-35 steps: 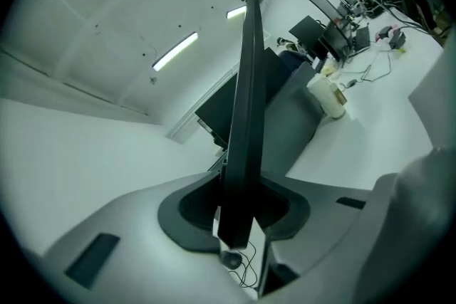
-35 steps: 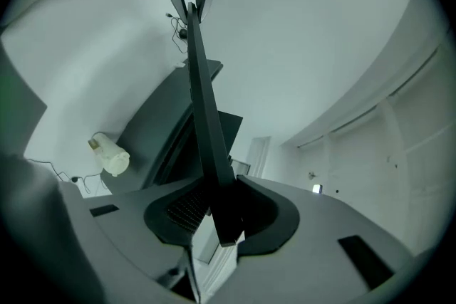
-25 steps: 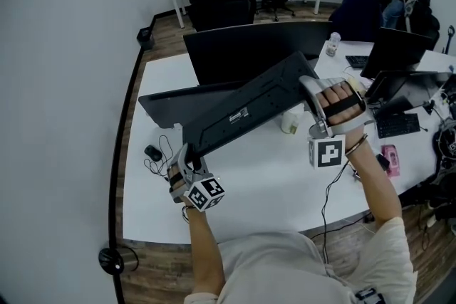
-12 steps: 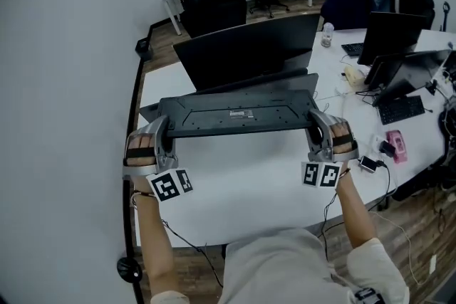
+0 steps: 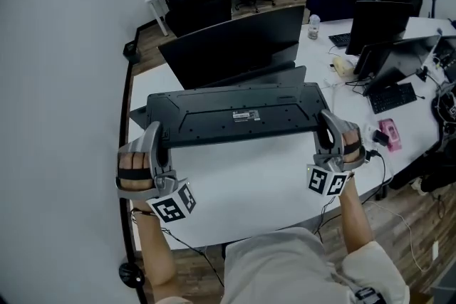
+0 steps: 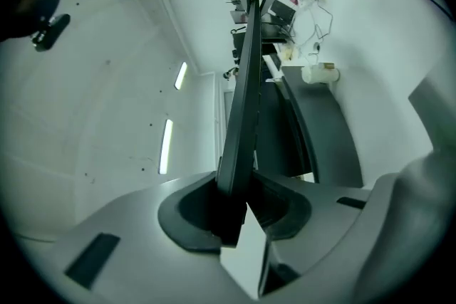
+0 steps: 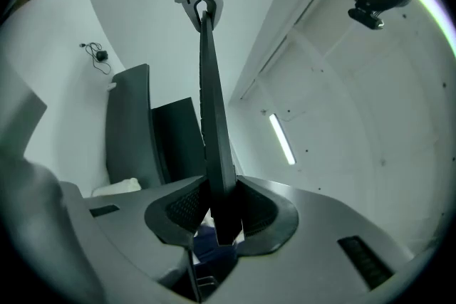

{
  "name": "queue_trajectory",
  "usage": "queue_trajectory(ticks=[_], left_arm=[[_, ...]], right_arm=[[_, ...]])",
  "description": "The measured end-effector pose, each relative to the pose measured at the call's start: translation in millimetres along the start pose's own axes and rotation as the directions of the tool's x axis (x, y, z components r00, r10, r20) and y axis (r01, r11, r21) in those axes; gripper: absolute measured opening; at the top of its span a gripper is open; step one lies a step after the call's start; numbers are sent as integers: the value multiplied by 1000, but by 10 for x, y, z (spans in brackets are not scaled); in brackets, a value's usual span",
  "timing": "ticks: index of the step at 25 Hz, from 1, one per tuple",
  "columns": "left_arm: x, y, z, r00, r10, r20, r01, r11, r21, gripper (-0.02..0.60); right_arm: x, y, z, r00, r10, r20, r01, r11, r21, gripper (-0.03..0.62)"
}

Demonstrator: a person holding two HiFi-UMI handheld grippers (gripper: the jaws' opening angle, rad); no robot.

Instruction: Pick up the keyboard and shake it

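Keyboard [image 5: 239,116] is up in the air, clear of the white worktop [image 5: 242,189], labelled underside towards the head camera, level before the dark monitor [image 5: 235,46]. Left hand-held gripper [image 5: 158,137] clamps its left end, right hand-held gripper [image 5: 324,126] clamps its right end.

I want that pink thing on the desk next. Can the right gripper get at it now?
Probably not yet: the right gripper is shut on the keyboard end. Otherwise the pink thing lies near, the way fairly open.
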State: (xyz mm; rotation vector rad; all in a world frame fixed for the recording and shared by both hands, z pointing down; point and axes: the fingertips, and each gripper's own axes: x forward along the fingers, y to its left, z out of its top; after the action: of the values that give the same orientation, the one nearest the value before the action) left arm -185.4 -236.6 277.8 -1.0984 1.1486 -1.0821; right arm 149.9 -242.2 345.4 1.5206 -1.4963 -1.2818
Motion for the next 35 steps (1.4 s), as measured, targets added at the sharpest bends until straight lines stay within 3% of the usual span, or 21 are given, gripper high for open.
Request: queue_trajectory(ticks=[3,8,13,17,19,22,25,27,30,35], left_arm=[[-116,293,-10,990,144,-13,-144,987,-65,120],[-336,601,-96,943,327,-65,-333,930,-153,120],[-672,850,-139,898,431,-85,-439,883,-163,120],[-962,1213,-132,856,506,-106,-517,841,-158,120],[-997,1243,-188,853,507,-121,-521,838,-165,121],[-878,1005,-281,896,425,-129,-442,879,-176,121],[-693,497,-358,957,264,-117,-282,940,-190,121],[-554,114,-392,983,151,-107,-171,964,-206,121],[-378,-458,-361,997,-10,-76,-8,973,-232,120],[-388,-1291,-219,980,-198,-37,182,948,-262,118]], right_arm=[[-8,-515,139,991,-126,46,129,989,-66,130],[-84,-1115,404,949,-280,145,301,941,-153,133],[-201,-1504,665,913,-342,223,380,912,-157,134],[-408,-1804,824,867,-419,270,463,878,-121,135],[-423,-1828,876,862,-424,279,468,876,-114,135],[-234,-1622,865,907,-328,263,371,919,-134,133],[41,-1134,760,963,-140,230,181,970,-164,133],[210,-763,655,974,-25,227,68,981,-183,133],[446,-232,471,967,148,209,-103,972,-213,132],[514,532,159,920,354,167,-315,923,-221,130]])
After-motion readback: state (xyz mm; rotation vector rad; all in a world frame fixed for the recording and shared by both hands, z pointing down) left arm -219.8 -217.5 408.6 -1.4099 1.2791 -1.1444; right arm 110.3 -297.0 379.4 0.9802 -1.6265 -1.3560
